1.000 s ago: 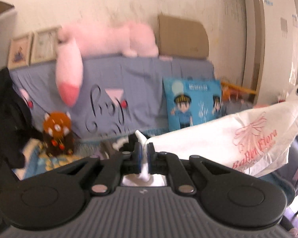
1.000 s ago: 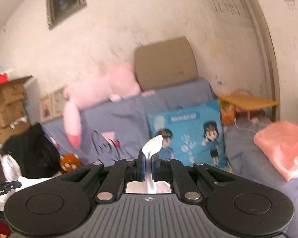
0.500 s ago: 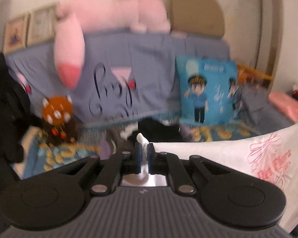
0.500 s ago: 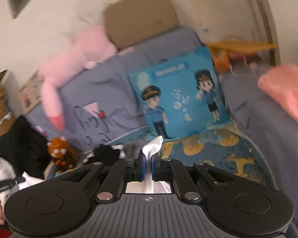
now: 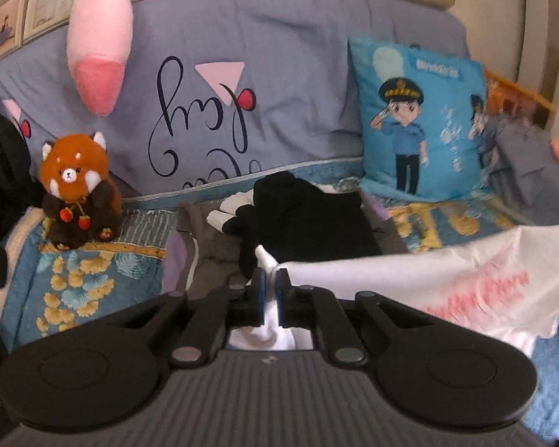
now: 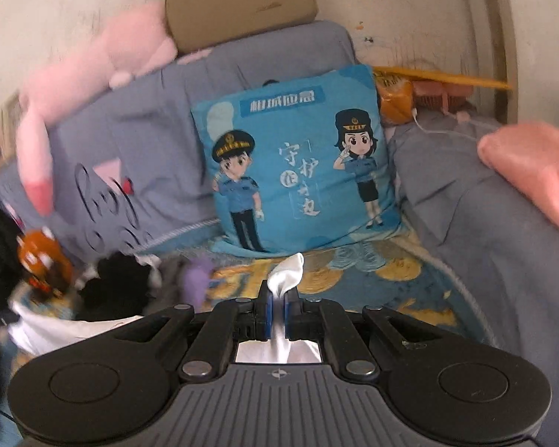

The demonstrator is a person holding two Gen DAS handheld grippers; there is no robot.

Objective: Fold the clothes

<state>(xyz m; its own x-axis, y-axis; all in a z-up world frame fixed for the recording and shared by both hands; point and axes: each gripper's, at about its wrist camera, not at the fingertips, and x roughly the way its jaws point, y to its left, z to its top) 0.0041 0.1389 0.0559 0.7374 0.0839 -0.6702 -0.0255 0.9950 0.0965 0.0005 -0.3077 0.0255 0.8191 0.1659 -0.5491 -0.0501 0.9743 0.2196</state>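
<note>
White T-shirt with pink lettering hangs stretched in the air between two handheld grippers, above a bed covered by a blue patterned quilt. The left gripper has its fingers pressed together, pinching one bunched corner of the shirt; the right gripper pinches another corner the same way, a tuft of white cloth poking out past its fingers. Beyond the shirt, toward the blue cartoon police cushion, a heap of black clothes lies on the quilt, with a red panda plush toy further off at the side.

Likely risks: each grip holds only a small pinch, so a tug could pull a corner free. If lowered here, the shirt may drape over the black heap and wrinkle instead of lying flat, or land with its print side folded under.
</note>
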